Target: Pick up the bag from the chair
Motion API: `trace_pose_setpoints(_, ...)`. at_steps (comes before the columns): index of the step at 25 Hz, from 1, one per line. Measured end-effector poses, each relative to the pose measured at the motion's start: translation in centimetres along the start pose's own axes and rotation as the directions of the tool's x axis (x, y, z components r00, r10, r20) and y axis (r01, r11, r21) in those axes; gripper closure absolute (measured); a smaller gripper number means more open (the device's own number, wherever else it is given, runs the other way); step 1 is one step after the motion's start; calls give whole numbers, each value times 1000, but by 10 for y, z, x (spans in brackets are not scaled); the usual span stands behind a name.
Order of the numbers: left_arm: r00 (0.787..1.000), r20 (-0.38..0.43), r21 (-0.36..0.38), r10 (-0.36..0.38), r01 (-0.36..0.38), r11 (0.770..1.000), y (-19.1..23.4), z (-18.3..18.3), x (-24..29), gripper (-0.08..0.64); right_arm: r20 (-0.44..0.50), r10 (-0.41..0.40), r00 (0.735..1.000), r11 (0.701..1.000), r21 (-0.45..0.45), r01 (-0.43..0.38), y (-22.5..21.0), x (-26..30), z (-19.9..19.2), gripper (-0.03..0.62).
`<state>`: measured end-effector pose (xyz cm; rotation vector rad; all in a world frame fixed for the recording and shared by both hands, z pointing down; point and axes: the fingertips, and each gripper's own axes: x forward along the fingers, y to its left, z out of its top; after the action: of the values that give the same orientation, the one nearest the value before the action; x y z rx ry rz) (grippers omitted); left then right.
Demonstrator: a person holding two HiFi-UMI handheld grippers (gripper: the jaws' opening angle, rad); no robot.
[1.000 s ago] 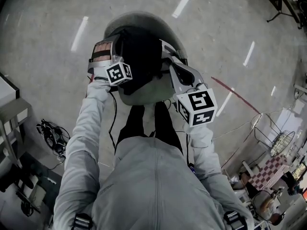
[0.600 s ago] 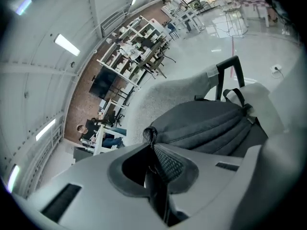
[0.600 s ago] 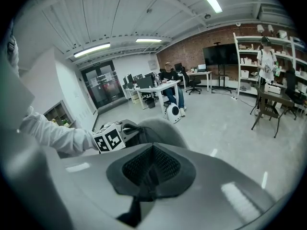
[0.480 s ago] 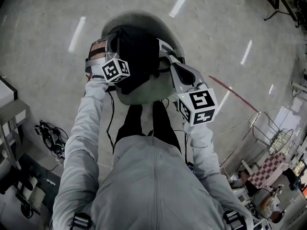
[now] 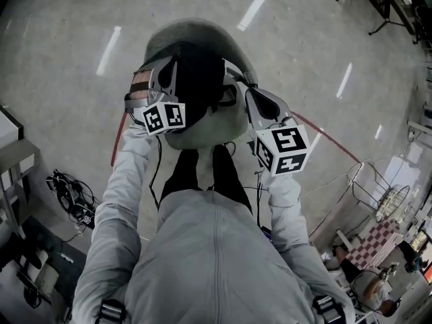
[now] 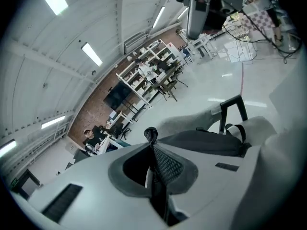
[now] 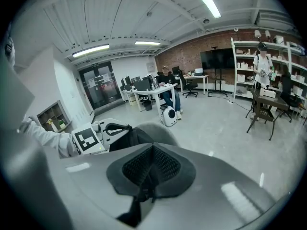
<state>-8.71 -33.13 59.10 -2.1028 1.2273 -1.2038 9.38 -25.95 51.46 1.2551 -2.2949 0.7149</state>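
A black bag (image 5: 196, 86) rests on a grey shell chair (image 5: 202, 32) just ahead of the person's knees. My left gripper (image 5: 160, 73) sits at the bag's left side. In the left gripper view my left gripper (image 6: 152, 152) is shut on a black mesh strap (image 6: 160, 164), with the bag (image 6: 201, 143) beyond. My right gripper (image 5: 233, 83) is at the bag's right side. In its own view my right gripper (image 7: 148, 171) is shut on another mesh strap (image 7: 151, 164). Past it are the left gripper's marker cube (image 7: 88, 139), the bag (image 7: 127, 138) and the chair (image 7: 160, 131).
A bundle of cables (image 5: 67, 191) lies on the floor at the left. A wire basket (image 5: 381, 194) and clutter stand at the right, with a red line (image 5: 324, 133) on the floor beside the chair. Desks, shelves and seated people are far off.
Both grippers keep their hold on the straps. The left marker cube has turned and dropped slightly, and the right gripper has drifted a little to the right.
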Motion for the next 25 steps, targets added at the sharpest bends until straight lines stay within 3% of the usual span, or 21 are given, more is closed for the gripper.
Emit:
trace_pose_setpoints(6,998,69,3,3,-3,1000,5,42,-32,543,45,-31,998,1000,4,31,-13,-20,16,580)
trace_pose_setpoints(12,997,79,-17,5,-3,1000,12,60,-60,543,81,-49,996,999,-4,50,-17,-43,24,580)
trace_pose_setpoints(25,977,185,-75,105,-92,993,116,137,-118,544,207,-49,977,995,-73,65,-5,-80,86,581)
